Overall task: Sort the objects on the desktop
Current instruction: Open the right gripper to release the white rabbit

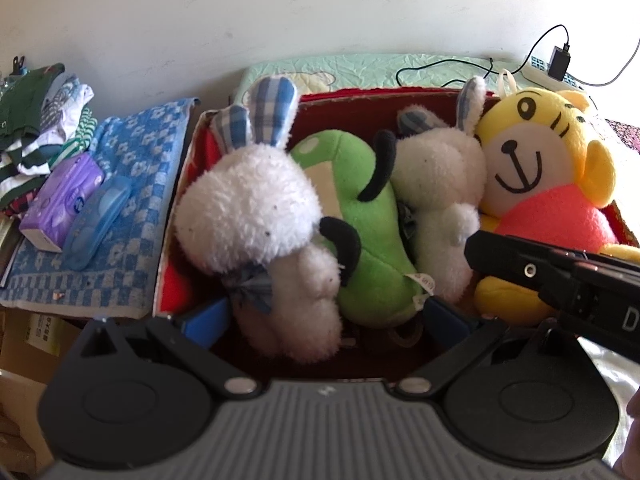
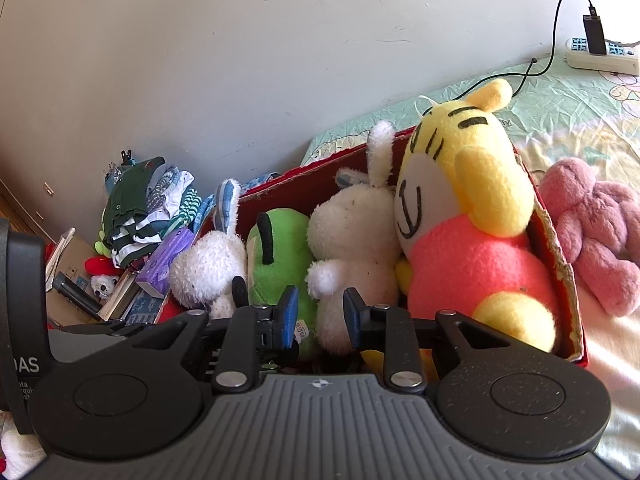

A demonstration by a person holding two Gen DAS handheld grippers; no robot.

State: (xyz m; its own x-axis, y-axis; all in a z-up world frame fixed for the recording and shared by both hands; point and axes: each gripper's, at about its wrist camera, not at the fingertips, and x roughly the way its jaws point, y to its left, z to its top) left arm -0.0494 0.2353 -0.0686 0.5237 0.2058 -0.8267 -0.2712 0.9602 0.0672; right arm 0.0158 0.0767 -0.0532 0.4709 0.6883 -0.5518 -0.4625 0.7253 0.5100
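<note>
— Listing contents: red cardboard box (image 1: 400,100) holds two white fleecy rabbits with blue-check ears (image 1: 248,204), a green plush toy (image 1: 360,220) and a yellow-and-pink plush tiger (image 1: 540,160).
— Writing?
— Only "DAS", partly cut off.
— Grippers?
— Left gripper (image 1: 328,316) wide open, right gripper (image 2: 320,320) partly open; both empty. Pink plush toy (image 2: 592,224) appears only in the right view.

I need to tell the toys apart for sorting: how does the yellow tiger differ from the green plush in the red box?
The yellow tiger sits upright at the box's right end, face showing; the green plush lies wedged between two white rabbits. The tiger is yellow with a pink body and looks bulkier; the green plush is slimmer, with black antennae. Both are soft toys inside the red box.
</note>
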